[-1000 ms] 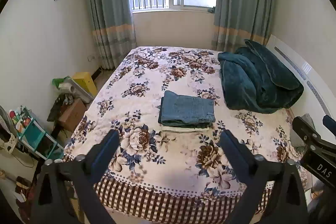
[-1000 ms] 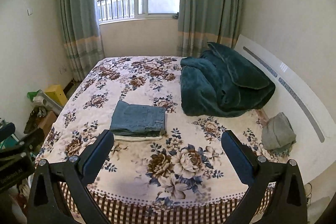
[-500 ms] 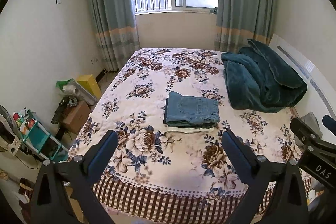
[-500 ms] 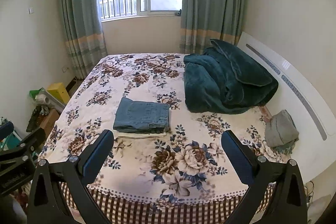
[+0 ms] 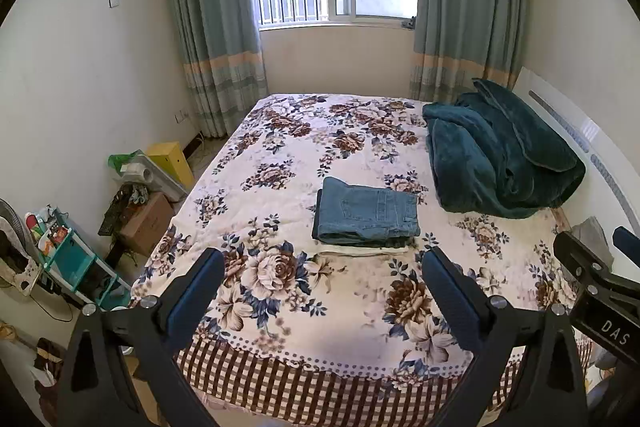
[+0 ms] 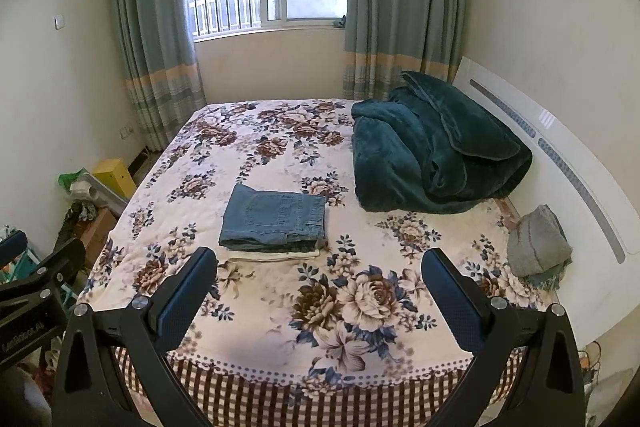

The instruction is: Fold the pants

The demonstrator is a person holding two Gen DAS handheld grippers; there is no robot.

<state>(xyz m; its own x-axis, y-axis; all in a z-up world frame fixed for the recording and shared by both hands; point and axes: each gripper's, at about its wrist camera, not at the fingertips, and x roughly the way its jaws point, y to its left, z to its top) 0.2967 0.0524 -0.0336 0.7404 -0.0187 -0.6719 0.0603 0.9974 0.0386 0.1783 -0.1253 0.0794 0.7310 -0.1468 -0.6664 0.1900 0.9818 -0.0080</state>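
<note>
Both claws have drawn back from the bed [image 5: 280,379] over the last second. The left claw [image 5: 320,291] and right claw [image 6: 320,287] hang spread and empty; the folded jeans [image 5: 366,213] lie ahead of them, so folding looks finished.

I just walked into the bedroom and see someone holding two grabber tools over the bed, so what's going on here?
A person is folding pants with a handheld claw in each hand. Right now neither is handling anything: the left claw and the right claw are both open, held back above the foot of the bed. The jeans lie folded in a neat stack mid-bed, on top of a pale folded garment. A teal blanket is heaped near the headboard.
</note>
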